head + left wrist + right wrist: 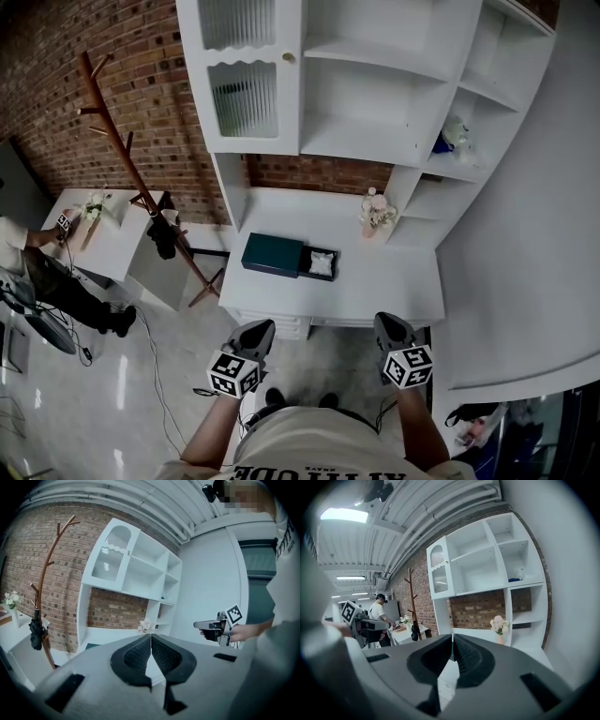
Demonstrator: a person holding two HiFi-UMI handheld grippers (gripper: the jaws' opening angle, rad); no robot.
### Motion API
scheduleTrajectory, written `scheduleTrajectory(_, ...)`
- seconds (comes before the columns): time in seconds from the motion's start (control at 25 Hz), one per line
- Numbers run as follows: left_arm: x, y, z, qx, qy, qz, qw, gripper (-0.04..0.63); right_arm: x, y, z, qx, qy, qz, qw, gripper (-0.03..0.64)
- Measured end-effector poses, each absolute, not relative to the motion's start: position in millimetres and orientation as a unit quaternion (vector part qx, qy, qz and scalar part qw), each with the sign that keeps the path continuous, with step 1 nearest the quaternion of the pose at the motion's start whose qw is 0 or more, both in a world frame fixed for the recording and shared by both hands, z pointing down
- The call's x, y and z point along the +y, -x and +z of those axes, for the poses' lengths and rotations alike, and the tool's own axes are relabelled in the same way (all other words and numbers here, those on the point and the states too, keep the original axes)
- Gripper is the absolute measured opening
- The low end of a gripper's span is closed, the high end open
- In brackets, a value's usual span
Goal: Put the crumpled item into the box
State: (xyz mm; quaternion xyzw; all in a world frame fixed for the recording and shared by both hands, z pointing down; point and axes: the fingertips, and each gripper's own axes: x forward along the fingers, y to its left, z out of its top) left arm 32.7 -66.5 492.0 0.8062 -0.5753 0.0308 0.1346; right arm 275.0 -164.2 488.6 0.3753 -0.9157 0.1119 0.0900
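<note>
A dark green box (272, 254) lies on the white desk (375, 291), with its inner tray (320, 263) slid out to the right. A white crumpled item (322, 266) rests in that tray. My left gripper (260, 328) and right gripper (389, 322) hang close to my body, short of the desk's front edge and well apart from the box. In the left gripper view the left gripper (151, 637) has its jaws together with nothing between them. The right gripper (453, 637) is likewise shut and empty in its own view.
A vase of pale flowers (377, 214) stands at the desk's back right. White shelving (366, 103) rises behind it against a brick wall. A wooden coat rack (131, 169) leans to the left, and a person works at a side table (103, 244) beyond it.
</note>
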Motion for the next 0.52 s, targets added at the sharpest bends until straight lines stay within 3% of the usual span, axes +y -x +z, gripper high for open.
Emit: scheduleTrajectory(0.52, -65.0, -36.2, 490.4, -0.578, -0.805, 0.036, 0.130, 0.026, -164.6, -283.8, 488.3, -0.914, -0.380, 0.115, 0.082, 0.034)
